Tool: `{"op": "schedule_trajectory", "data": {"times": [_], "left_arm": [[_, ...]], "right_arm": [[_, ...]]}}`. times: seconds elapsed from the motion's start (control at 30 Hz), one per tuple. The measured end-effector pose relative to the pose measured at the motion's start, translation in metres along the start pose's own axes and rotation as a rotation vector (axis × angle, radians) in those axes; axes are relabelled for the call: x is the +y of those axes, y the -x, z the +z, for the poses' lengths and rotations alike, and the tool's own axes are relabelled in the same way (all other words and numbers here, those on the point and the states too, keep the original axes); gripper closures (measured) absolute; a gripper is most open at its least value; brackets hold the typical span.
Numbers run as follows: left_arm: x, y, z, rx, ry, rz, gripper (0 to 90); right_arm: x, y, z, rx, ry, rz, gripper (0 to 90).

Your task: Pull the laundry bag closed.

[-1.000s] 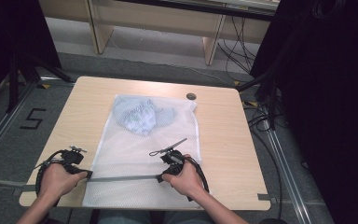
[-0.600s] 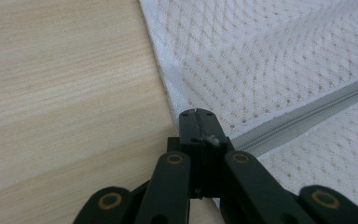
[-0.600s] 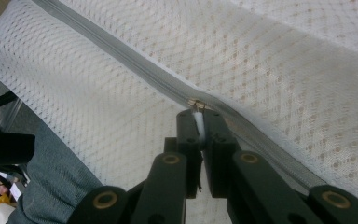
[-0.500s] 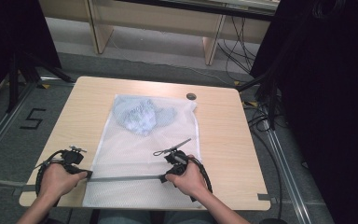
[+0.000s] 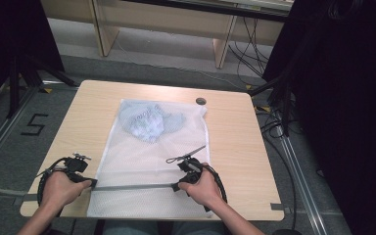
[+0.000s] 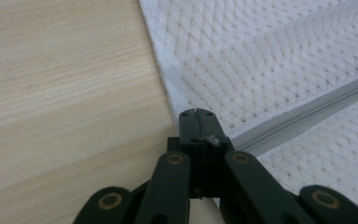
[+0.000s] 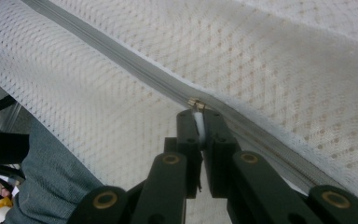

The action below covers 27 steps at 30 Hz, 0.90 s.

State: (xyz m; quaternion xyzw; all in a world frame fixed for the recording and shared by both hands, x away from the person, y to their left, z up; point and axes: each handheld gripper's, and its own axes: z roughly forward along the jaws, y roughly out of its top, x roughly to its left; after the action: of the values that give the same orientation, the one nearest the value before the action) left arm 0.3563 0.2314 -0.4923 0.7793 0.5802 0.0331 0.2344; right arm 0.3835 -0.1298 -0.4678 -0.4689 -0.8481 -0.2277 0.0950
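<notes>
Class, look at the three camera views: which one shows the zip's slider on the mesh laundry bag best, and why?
The right gripper view: the slider sits close up at the tips of the right gripper, which is shut on its white pull tab. The high view shows the zip as a thin grey line; the left gripper view shows its tape end.

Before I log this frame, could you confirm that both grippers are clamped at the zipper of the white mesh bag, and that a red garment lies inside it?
Not quite: the garment inside the white mesh bag is light blue, not red, as the high view shows. The rest stands: the left gripper and right gripper are both clamped at the zipper.
</notes>
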Motion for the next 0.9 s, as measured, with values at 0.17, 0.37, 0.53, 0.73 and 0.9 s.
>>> {"op": "schedule_trajectory", "data": {"times": [0.17,0.37,0.53,0.73,0.9], "left_arm": [[0.000,0.000,0.000,-0.001,0.001,-0.002,90.0],[0.000,0.000,0.000,0.000,0.001,-0.002,90.0],[0.000,0.000,0.000,0.000,0.002,-0.002,90.0],[0.000,0.000,0.000,0.000,0.000,-0.001,90.0],[0.000,0.000,0.000,0.000,0.000,-0.001,90.0]], "right_arm": [[-0.002,0.005,-0.002,-0.023,-0.014,-0.018,87.2],[-0.003,0.006,-0.003,-0.025,-0.003,-0.016,87.1],[-0.004,0.010,-0.005,-0.037,-0.013,-0.025,87.1],[-0.005,0.014,-0.008,-0.026,-0.016,-0.014,87.1],[-0.007,0.017,-0.009,-0.037,-0.015,-0.006,87.1]]}}
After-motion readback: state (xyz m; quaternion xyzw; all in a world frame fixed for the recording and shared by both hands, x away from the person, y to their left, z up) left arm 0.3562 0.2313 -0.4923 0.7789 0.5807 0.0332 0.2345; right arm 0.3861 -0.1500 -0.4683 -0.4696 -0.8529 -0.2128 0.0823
